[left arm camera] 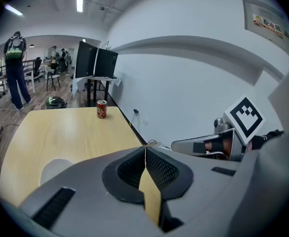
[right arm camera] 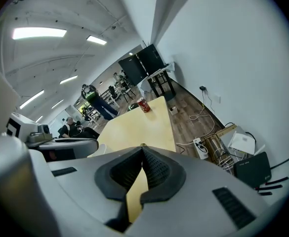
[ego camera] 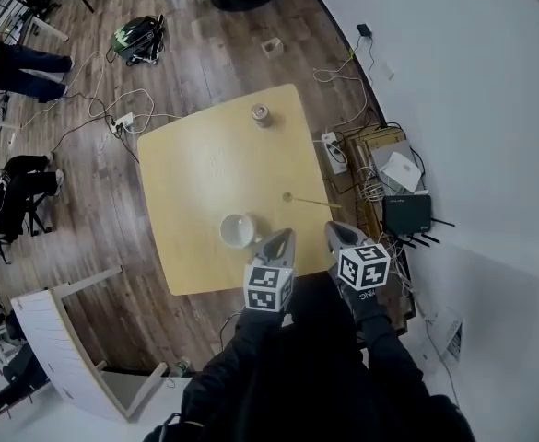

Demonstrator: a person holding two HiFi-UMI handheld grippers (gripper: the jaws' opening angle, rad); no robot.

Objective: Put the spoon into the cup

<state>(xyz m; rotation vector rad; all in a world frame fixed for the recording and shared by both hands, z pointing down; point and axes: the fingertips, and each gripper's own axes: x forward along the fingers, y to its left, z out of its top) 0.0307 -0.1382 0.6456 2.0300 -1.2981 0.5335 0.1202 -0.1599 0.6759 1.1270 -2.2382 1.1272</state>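
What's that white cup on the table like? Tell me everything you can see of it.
The cup is white, round and looks ceramic. It stands upright with its open mouth up and appears empty. It sits on the yellow table, near the edge closest to the person, just left of the left gripper, which does not touch it. The spoon lies apart to its right. Whether it has a handle can't be made out.

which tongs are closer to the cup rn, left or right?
Left. The left tongs are just right of the cup in the head view; the right tongs are farther right, near the spoon handle.
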